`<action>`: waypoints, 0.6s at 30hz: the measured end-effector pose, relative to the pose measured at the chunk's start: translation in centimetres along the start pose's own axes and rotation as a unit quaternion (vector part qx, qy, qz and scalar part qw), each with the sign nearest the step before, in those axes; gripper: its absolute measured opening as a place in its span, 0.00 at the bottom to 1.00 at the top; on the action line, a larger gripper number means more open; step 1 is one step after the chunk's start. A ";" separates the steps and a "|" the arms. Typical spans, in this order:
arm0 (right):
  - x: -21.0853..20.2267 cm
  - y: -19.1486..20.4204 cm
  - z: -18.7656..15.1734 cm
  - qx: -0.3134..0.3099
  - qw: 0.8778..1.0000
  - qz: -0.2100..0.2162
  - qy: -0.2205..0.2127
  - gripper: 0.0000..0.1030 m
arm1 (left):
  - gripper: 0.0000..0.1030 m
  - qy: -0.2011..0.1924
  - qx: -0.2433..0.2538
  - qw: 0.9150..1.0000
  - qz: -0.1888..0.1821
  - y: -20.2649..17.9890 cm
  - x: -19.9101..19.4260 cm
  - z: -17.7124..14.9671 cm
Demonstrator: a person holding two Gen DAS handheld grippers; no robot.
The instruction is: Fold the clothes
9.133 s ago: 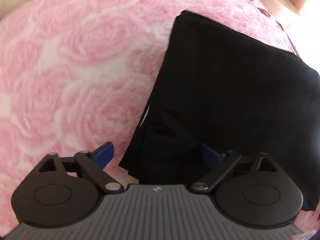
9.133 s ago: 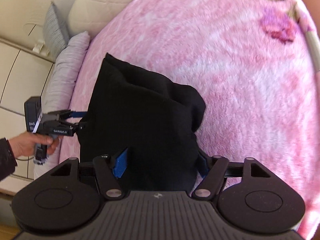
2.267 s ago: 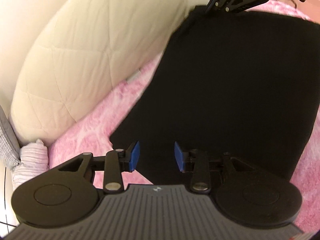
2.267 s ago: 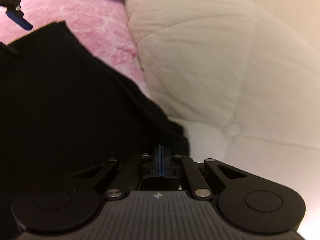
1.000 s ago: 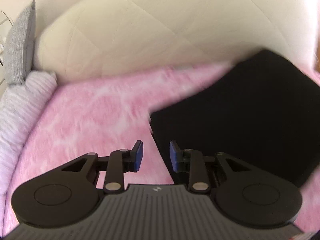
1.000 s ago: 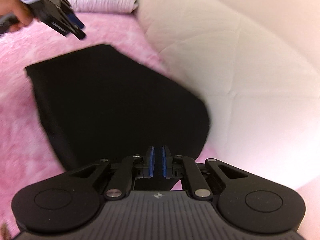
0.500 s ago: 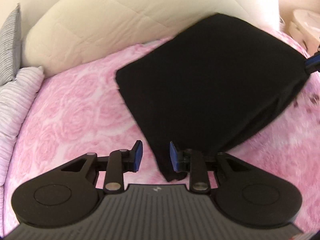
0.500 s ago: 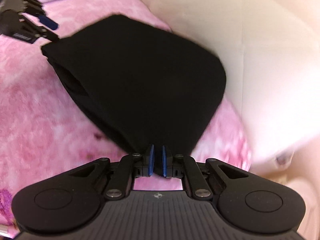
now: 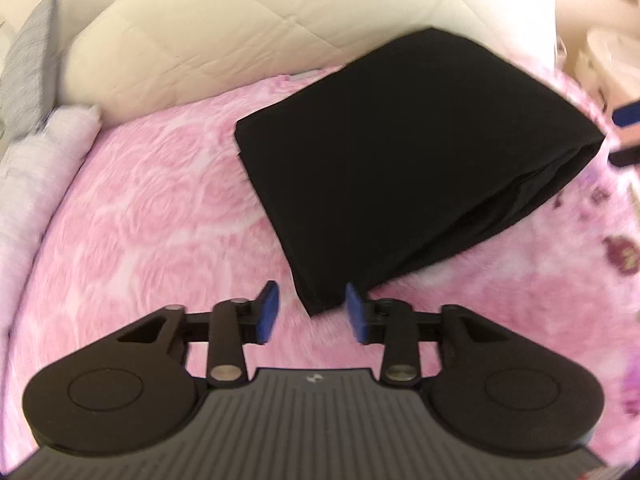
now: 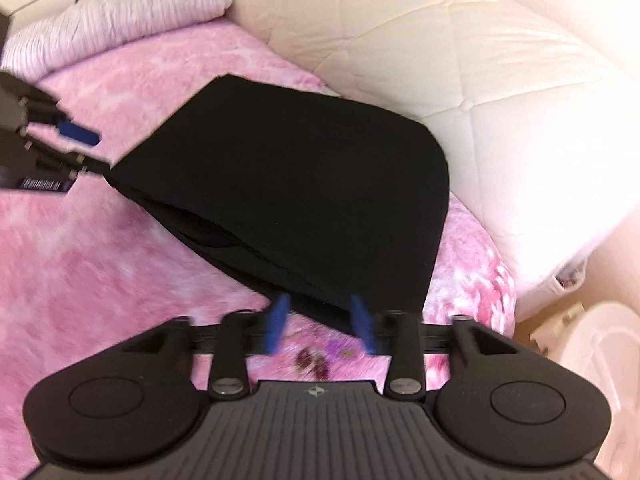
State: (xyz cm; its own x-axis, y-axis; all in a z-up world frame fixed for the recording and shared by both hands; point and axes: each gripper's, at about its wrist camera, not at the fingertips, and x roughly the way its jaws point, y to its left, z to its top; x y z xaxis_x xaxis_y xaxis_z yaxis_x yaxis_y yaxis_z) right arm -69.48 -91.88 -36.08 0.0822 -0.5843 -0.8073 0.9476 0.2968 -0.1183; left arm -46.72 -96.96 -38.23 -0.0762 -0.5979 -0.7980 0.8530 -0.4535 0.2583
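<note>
- Against the cream quilt (image 9: 224, 36), on the pink bed (image 9: 152, 216), the black garment (image 9: 400, 152) lies as a flat, layered rectangle.
- Left tongs (image 9: 311, 312) and right tongs (image 10: 322, 322) are spread, each at a near corner, pinching nothing.
- Likely just-finished fold; whether another is needed is unclear.

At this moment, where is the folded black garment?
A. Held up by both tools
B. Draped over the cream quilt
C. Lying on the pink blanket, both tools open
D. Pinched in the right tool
C: the folded black garment lies flat on the pink blanket, with the left tool and right tool both open, gripping nothing.
</note>
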 end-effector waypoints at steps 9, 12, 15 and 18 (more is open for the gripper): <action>-7.5 1.3 -0.7 0.110 0.994 -0.021 0.018 0.85 | 0.99 -0.016 -0.136 0.991 0.001 0.6 -9.7 -2.0; -10.5 2.2 -0.7 0.136 0.990 -0.024 0.016 0.86 | 0.99 -0.029 -0.173 0.984 0.010 1.0 -13.5 -2.2; -14.0 3.2 -0.6 0.152 0.988 -0.028 0.007 0.86 | 0.99 -0.048 -0.199 0.979 0.014 1.7 -17.4 -2.4; -16.9 4.2 -0.5 0.160 0.987 -0.032 -0.003 0.86 | 0.99 -0.059 -0.206 0.977 0.010 2.0 -20.9 -2.6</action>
State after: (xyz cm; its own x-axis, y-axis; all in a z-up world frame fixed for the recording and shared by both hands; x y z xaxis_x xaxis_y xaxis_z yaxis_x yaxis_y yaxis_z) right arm -67.08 -80.39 -23.21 0.0192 -0.5982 -0.8011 0.9998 0.0051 0.0201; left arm -42.10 -83.66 -22.49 -0.0965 -0.6868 -0.7204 0.9885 -0.1511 0.0116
